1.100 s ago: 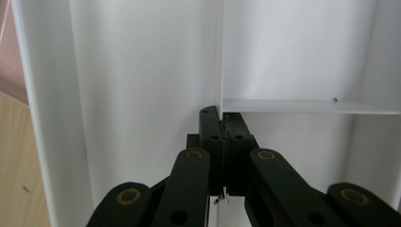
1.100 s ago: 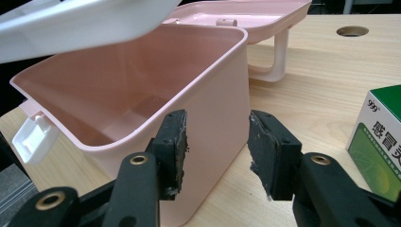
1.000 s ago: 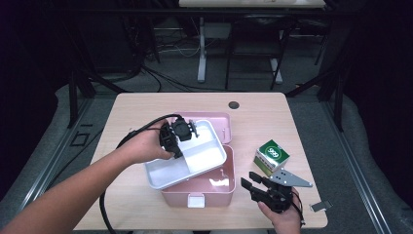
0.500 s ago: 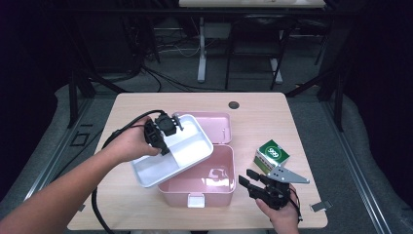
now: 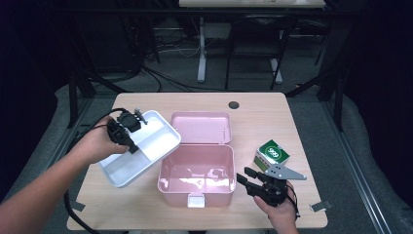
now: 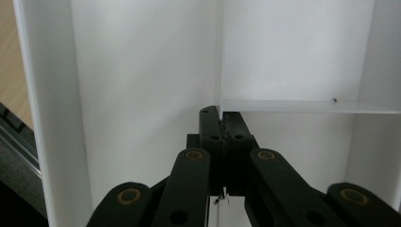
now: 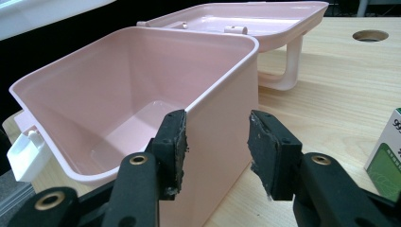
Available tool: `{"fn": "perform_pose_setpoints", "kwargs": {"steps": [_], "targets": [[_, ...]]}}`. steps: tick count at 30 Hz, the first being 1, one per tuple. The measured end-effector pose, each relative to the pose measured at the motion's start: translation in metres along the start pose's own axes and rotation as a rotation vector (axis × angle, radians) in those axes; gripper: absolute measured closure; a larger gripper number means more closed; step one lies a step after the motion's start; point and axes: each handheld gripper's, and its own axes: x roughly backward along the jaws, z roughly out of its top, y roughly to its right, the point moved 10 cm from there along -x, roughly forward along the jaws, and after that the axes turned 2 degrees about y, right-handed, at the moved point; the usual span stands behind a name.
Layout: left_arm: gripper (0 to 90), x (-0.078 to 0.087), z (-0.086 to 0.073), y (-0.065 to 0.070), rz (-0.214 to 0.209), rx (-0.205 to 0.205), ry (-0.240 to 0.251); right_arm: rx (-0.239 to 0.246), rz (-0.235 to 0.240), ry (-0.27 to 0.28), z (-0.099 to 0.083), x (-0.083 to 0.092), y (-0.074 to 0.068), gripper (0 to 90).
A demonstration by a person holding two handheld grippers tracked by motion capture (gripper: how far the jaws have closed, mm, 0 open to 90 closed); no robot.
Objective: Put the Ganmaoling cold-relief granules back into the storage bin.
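Observation:
My left gripper (image 5: pixel 132 142) is shut on the thin middle divider of a white two-part tray (image 5: pixel 160 139) and holds it tilted over the table's left side, beside the pink box. In the left gripper view the jaws (image 6: pixel 221 118) pinch the divider, with the white tray's (image 6: pixel 142 71) walls all around. The pink box (image 5: pixel 195 192) stands open and empty, its lid (image 5: pixel 202 127) laid back. My right gripper (image 5: pixel 246 178) rests by the box's right front corner. Its pads stand apart before the pink box's wall (image 7: pixel 222 118), with nothing pressed between them (image 7: pixel 215 142).
A small green and white carton (image 5: pixel 272 154) stands right of the box, just past my right gripper; its edge shows as a green carton (image 7: pixel 385 156). A round cable hole (image 5: pixel 234 105) lies at the table's far side. A tape scrap (image 5: pixel 321 205) sits near the right front corner.
My left gripper has carried the white tray off the pink box and out to the left, uncovering the box's inside. The right gripper has stayed put.

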Motion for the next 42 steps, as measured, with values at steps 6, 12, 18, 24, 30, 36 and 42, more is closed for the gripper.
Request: {"fn": "perform_pose_setpoints", "kwargs": {"steps": [6,12,18,24,30,36,42], "targets": [[89.1,-0.001,-0.025,-0.022,0.008,0.067,0.0,0.001,-0.005,-0.011,-0.001,0.0,0.0,57.0],[89.1,-0.007,-0.042,-0.035,0.011,0.108,-0.01,0.0,-0.004,-0.006,-0.002,-0.001,0.0,57.0],[89.1,-0.026,-0.049,-0.04,-0.001,0.135,-0.021,-0.001,-0.004,-0.006,-0.002,-0.001,0.0,56.9],[89.1,-0.047,-0.054,-0.043,-0.024,0.162,-0.018,-0.002,-0.005,-0.007,-0.002,-0.001,0.001,56.8],[89.1,-0.072,-0.062,-0.048,-0.033,0.207,-0.027,-0.001,-0.005,-0.006,-0.002,-0.001,0.001,56.7],[89.1,-0.092,-0.065,-0.052,-0.04,0.243,-0.008,-0.003,-0.005,-0.016,-0.003,-0.001,0.001,56.7],[89.1,-0.113,-0.067,-0.045,-0.06,0.247,-0.018,-0.008,-0.002,0.002,-0.003,-0.003,0.0,56.5]]}}
